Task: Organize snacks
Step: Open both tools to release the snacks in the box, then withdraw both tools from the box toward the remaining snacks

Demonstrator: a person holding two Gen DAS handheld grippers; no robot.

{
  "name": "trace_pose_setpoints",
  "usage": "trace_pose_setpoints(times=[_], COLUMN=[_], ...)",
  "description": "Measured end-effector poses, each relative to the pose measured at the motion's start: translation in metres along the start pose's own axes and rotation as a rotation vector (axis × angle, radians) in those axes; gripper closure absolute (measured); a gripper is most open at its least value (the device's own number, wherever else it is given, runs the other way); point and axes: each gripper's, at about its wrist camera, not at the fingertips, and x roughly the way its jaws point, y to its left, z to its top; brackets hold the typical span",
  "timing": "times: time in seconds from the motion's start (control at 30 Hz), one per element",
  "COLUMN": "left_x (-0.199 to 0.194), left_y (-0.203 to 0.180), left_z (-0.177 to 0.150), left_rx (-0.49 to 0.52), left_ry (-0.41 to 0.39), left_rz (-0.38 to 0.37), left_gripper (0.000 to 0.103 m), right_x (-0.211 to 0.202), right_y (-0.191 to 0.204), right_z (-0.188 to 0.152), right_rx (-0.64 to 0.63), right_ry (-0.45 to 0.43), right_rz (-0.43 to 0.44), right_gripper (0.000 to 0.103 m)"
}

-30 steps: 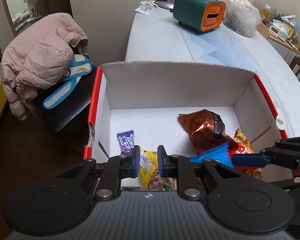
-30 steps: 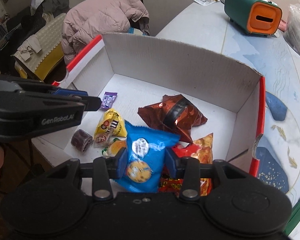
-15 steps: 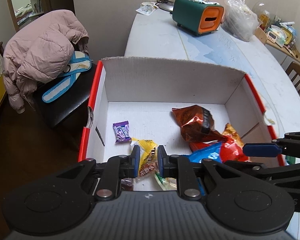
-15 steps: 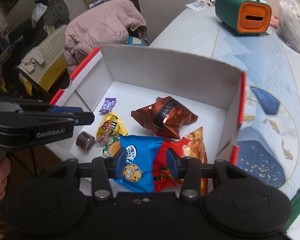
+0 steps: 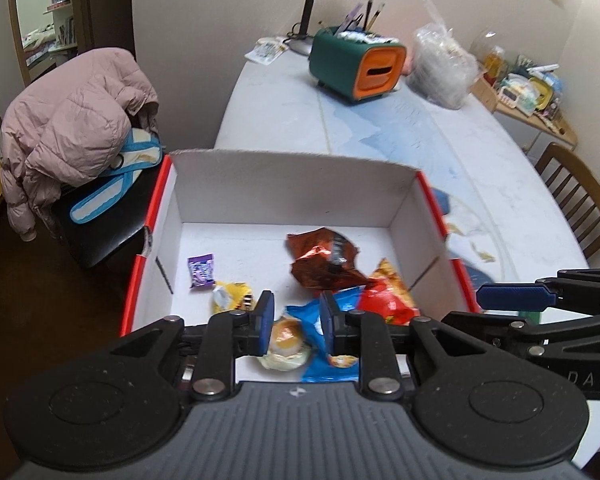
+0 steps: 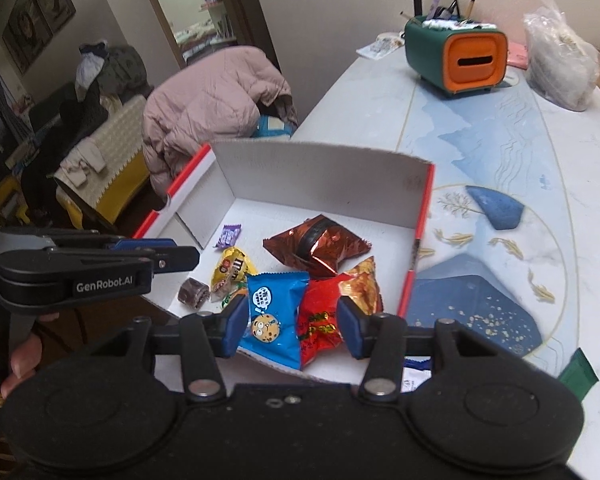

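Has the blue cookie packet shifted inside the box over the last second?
Cannot tell. The blue cookie packet lies beside the red packet and by the yellow candy bag as before; only the camera has drawn back.

Lighting: dim, even indoor light; soft shadows inside box (image 5: 292,184). Glare: foil snack bag (image 6: 318,246). Blur: slight motion softness. Edges: strong fisheye curvature, dark corners.

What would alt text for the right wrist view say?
An open white cardboard box on a table holds snack packets, a blue cookie packet nearest. The right gripper hovers above with jaws open, empty.
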Motion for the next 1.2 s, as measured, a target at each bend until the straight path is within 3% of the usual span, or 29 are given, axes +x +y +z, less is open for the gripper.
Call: trace_pose_setpoints(times=[0.3,0.43,0.57,0.67,0.77,0.83,0.87,1.1,1.2], left_x=[-0.023,-0.033,-0.039,-0.042,-0.043,-0.042,-0.041,-0.030,-0.024], left_y=[-0.029,-0.041,-0.055,-0.064,-0.073,-0.079,-0.082,-0.102,-0.111], left_z=[-0.013,-0.019,-0.023,-0.027,-0.031,-0.035,-0.037,-0.053,-0.060], left_rx=[0.018,0.022,0.033,0.033,0.035,0.037,0.039,0.016,0.000], left_ry=[-0.039,-0.062,-0.077,-0.081,-0.083,-0.079,-0.075,-0.030,-0.008], left_rz=[-0.011,-0.029,-0.039,-0.056,-0.071,-0.080,-0.086,-0.152,-0.162], left_gripper=[0.073,0.047,0.044,0.033,0.031,0.028,0.023,0.017,0.006], right_x=[-0.036,-0.051,-0.062,-0.071,-0.080,-0.085,-0.087,-0.098,-0.101], right_y=[-0.020,-0.028,-0.037,-0.046,-0.057,-0.066,-0.070,-0.100,-0.113], right_z=[-0.013,-0.021,-0.029,-0.036,-0.043,-0.049,-0.052,-0.069,-0.076], right_rx=[0.051,0.057,0.062,0.070,0.091,0.107,0.114,0.163,0.183], right_ry=[-0.049,-0.075,-0.094,-0.108,-0.119,-0.124,-0.131,-0.132,-0.127], right_rz=[0.020,0.015,0.009,-0.004,-0.011,-0.021,-0.033,-0.081,-0.094], right_gripper=[0.049,0.045,0.045,0.044,0.042,0.022,0.007,0.005,0.004])
